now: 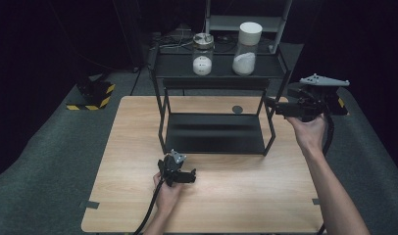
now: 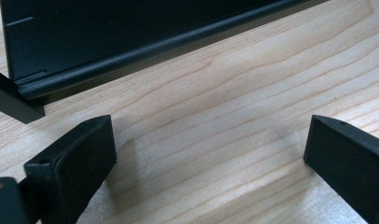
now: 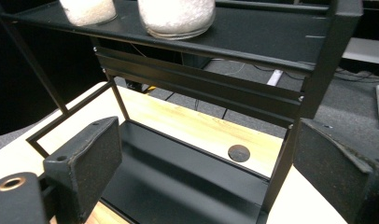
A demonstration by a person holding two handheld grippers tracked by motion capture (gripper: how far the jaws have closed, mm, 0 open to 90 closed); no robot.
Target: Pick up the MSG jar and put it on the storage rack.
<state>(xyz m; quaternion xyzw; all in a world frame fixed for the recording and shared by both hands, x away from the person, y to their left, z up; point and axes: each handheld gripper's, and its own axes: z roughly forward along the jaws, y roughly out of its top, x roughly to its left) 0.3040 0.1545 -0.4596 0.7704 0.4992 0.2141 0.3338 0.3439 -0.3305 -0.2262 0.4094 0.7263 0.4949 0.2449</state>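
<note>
While both hands hold still-looking poses at the black rack, this is how the scene reads from the grippers outward.

Right gripper [image 1: 274, 104]: held up at the rack's right end, level with the gap under its top shelf; jaws spread wide, nothing between them, aimed in at the rack.

Left gripper [image 1: 180, 172]: low over the table, just in front of the rack's bottom tray; jaws spread wide over bare wood, gripping nothing.

Rack [image 1: 214, 84]: black metal, two levels, standing at the far middle of the wooden table [image 1: 113, 161]; its right front post [image 3: 318, 70] stands close to the right gripper's jaw in the right gripper view.

Tall jar [image 1: 246, 42]: on the rack's top shelf, right of centre, white lid, white powder filling its lower part; nearest to the right gripper, so the likely thing to fetch.

Short jar [image 1: 203, 54]: on the same shelf, just left of the tall jar, apart from it.

Risk, post: a jaw going in sideways may strike the rack's post or shelf edge and jolt both jars.

Risk, tipping: the tall jar is narrow and high; a nudge from one jaw before both close could topple it into the short jar or off the shelf.

Risk, grip: smooth glass may slip if pinched too high, near the lid.

Risk, rack sliding: with the left gripper not bracing the rack, a push could shift it.
</note>
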